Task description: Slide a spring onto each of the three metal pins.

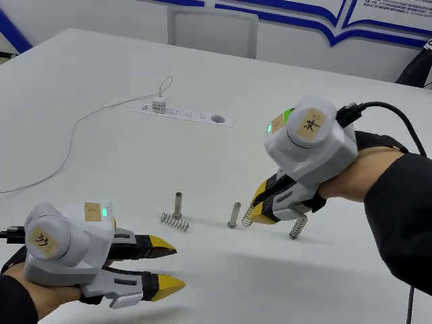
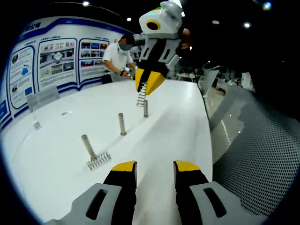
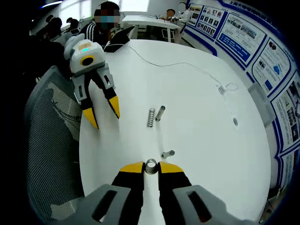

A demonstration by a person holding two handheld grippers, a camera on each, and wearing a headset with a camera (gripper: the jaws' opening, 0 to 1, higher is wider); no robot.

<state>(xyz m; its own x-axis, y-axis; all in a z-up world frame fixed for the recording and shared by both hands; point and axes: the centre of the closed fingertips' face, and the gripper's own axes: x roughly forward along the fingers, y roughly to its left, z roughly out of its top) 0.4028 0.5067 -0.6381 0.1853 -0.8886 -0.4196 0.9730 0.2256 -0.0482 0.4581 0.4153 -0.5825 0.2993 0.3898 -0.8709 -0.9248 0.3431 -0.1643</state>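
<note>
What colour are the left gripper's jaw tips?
Yellow, over black, on the grey left gripper; clearest in the left gripper view.

Bright, even light from ceiling lamps (image 2: 85, 3); faint shadows on the white table (image 1: 101, 88); gripper views bulge at edges.

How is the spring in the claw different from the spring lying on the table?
The held spring is pinched in the right claw; the table spring lies loose beside a pin. The held spring stands nearly upright; the table spring lies on its side. Both are small metal coils.
</note>
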